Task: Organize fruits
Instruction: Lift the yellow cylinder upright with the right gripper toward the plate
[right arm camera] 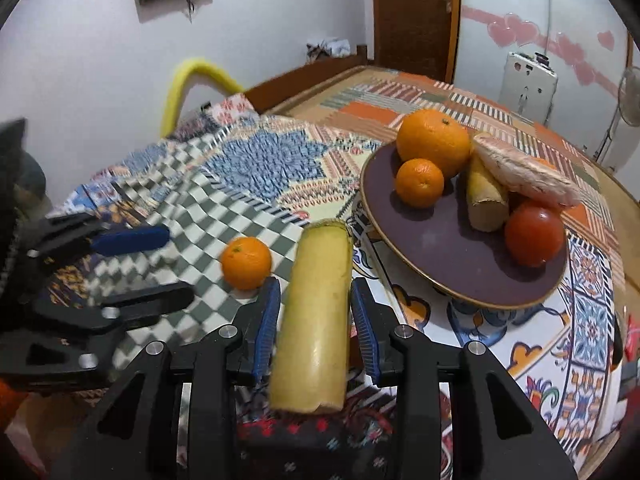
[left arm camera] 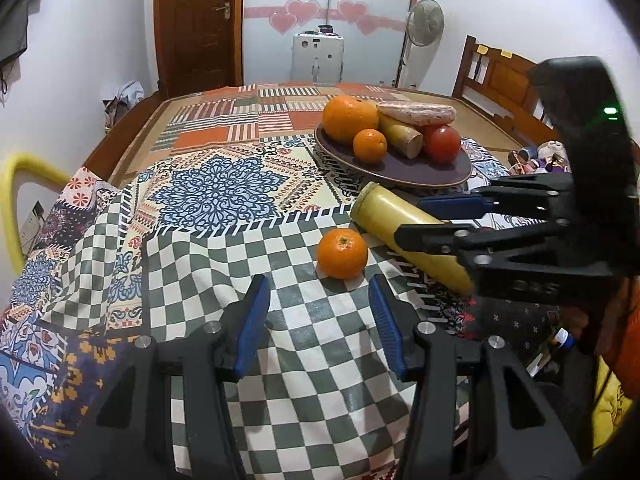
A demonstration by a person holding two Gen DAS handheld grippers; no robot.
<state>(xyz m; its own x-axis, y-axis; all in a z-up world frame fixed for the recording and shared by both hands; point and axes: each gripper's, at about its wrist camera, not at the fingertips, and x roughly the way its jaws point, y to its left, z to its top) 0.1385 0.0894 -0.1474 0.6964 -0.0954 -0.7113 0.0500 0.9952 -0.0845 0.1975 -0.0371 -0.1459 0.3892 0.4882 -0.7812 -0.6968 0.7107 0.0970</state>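
A small orange (left arm camera: 342,253) lies on the checked cloth, also in the right wrist view (right arm camera: 245,263). My left gripper (left arm camera: 320,312) is open just short of it, empty. A yellow cane piece (right arm camera: 316,316) lies between the fingers of my right gripper (right arm camera: 316,308); the pads stand close on both sides, and contact is unclear. It shows in the left wrist view too (left arm camera: 404,228). The purple plate (left arm camera: 400,172) holds a big orange (left arm camera: 349,118), a small orange (left arm camera: 370,145), a cane stub (left arm camera: 402,136), a tomato (left arm camera: 442,143) and a pink wrapped roll (left arm camera: 416,113).
Patterned cloths cover a wooden bed or table (left arm camera: 188,128). A yellow chair back (left arm camera: 16,200) stands at the left edge. A wooden headboard (left arm camera: 500,80), a fan (left arm camera: 425,24) and a white appliance (left arm camera: 317,58) are behind.
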